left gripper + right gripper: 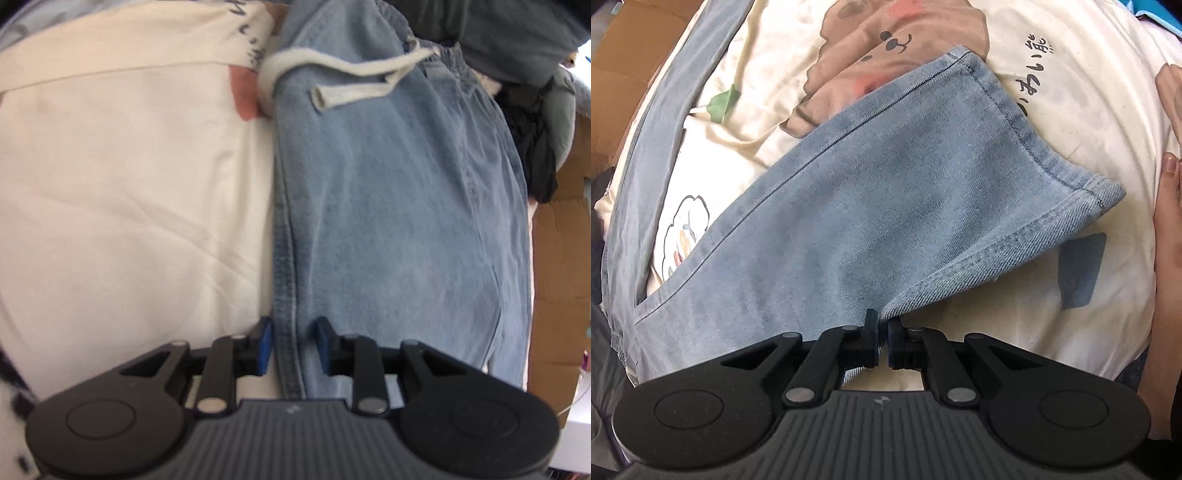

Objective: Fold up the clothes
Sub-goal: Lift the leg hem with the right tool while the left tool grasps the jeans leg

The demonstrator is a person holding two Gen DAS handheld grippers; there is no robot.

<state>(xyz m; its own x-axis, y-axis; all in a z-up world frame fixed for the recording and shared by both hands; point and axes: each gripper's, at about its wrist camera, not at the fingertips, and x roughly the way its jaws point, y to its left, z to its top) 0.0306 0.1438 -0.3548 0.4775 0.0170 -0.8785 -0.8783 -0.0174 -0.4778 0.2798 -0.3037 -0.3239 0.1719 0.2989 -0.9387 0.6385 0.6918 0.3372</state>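
Light blue jeans with a white drawstring at the waist lie on a cream printed bedsheet. My left gripper is open, its blue pads either side of the jeans' side seam, which runs between them. In the right wrist view a jeans leg lies across the sheet with its hem toward the upper right. My right gripper is shut on the hem corner of that leg.
Dark and grey clothes are piled beyond the waistband. Cardboard stands at the bed's right side. The sheet has cartoon prints and lettering. A bare foot rests at the right edge.
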